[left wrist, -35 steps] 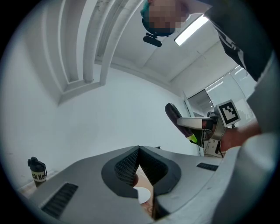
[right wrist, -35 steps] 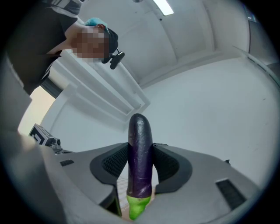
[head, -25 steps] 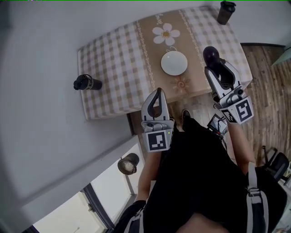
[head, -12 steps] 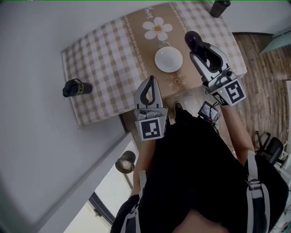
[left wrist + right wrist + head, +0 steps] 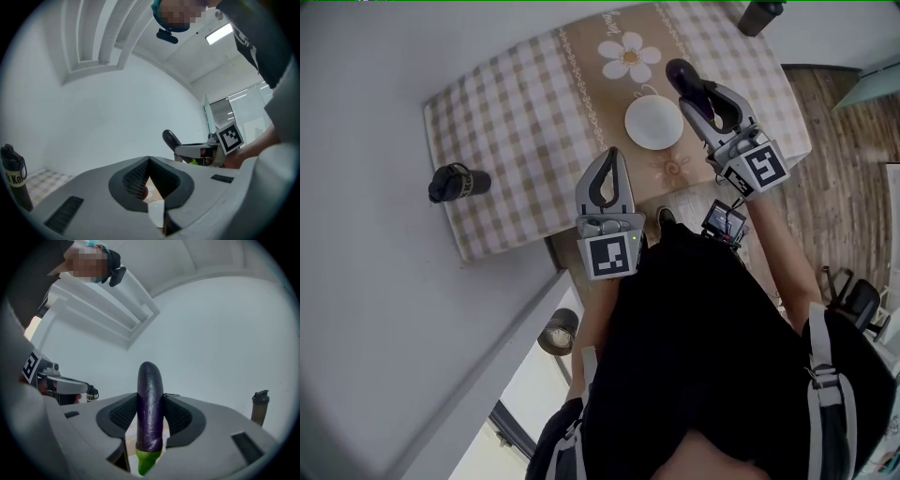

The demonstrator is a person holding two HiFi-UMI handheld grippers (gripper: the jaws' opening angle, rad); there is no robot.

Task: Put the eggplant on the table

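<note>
Eggplant pinched by right hand-held gripper over table — plate just beside, left hand-held gripper pressed together.

Plain pale wall along the left and far side. Against it, a table under a beige checked cloth with a daisy-print runner. Wood-plank floor to the right. Overhead, a white stepped ceiling with a lit strip light; bright glass panels beyond.

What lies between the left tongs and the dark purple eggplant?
A round white plate, resting on the checked tablecloth, lies between the left tongs and the dark purple eggplant; the head view shows it.
</note>
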